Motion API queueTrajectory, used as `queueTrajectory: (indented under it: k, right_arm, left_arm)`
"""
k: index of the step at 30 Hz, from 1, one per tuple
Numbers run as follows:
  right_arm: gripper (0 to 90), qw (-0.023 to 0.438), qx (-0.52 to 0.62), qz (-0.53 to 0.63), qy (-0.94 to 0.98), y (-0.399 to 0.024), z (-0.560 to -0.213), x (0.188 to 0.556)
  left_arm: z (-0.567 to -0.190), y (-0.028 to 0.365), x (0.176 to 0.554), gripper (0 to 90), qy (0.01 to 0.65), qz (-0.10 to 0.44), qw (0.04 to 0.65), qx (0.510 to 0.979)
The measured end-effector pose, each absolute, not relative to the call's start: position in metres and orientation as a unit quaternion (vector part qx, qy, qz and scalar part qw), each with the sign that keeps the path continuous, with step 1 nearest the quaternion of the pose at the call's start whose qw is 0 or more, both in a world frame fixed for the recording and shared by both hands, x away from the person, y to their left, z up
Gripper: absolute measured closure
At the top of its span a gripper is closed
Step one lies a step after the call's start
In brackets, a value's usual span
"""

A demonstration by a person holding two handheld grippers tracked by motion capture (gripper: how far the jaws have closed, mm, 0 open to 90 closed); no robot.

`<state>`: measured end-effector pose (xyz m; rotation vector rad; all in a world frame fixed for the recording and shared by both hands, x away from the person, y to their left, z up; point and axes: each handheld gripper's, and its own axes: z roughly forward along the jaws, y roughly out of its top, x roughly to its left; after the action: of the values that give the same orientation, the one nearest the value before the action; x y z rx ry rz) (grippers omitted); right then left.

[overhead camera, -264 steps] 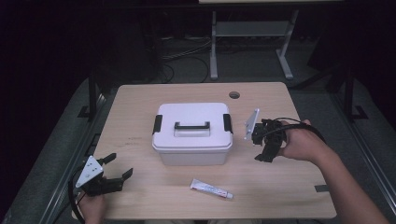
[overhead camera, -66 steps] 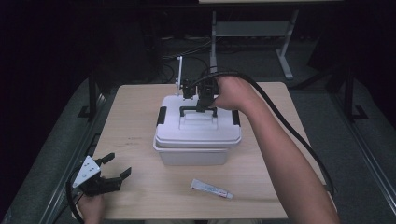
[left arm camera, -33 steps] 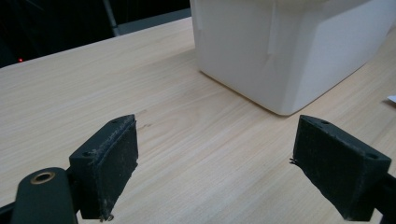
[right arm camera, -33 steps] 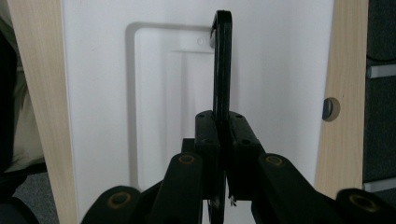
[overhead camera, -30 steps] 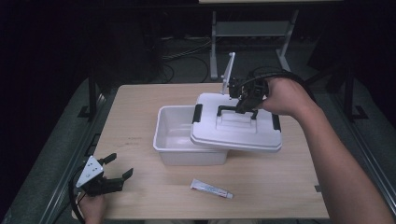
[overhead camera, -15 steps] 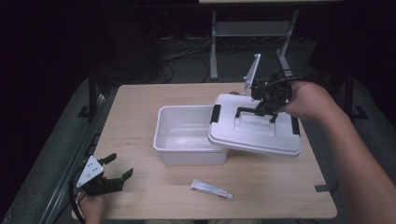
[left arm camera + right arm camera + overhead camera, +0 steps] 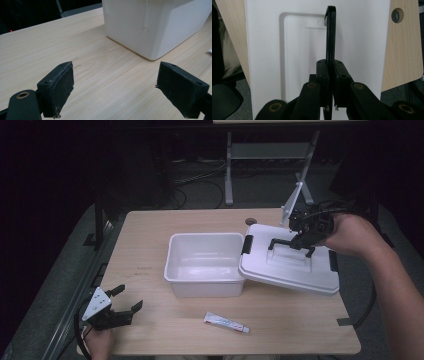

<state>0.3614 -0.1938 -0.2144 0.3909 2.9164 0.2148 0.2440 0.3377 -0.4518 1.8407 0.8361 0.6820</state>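
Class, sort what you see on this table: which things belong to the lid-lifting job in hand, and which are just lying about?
In the job: lid, its handle, box, right tool.
Lying about: tube, left tool, open and off to the side.

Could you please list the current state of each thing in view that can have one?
Storage box: open, empty, upright on the table.
Lid: off the box, tilted, carried by its black handle to the box's right.
Tube: lying flat, untouched, in front of the box.
Right gripper: shut on the handle.
Left gripper: open, holding nothing.
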Motion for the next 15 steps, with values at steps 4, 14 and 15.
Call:
queueTrajectory:
  k: [4,14,15]
  right_arm:
    - [83.9,0.094,0.137,0.072,0.983,-0.201,-0.216,0.359]
    - [84.0,0.088,0.152,0.072,0.982,-0.217,-0.225,0.355]
    - [84.0,0.086,0.156,0.072,0.981,-0.219,-0.226,0.355]
  left_arm:
    - [-0.452,0.337,0.244,13.5,0.343,0.28,0.483,0.755]
    - [-0.452,0.337,0.244,13.5,0.343,0.28,0.483,0.755]
    - [-0.452,0.337,0.244,13.5,0.343,0.28,0.483,0.755]
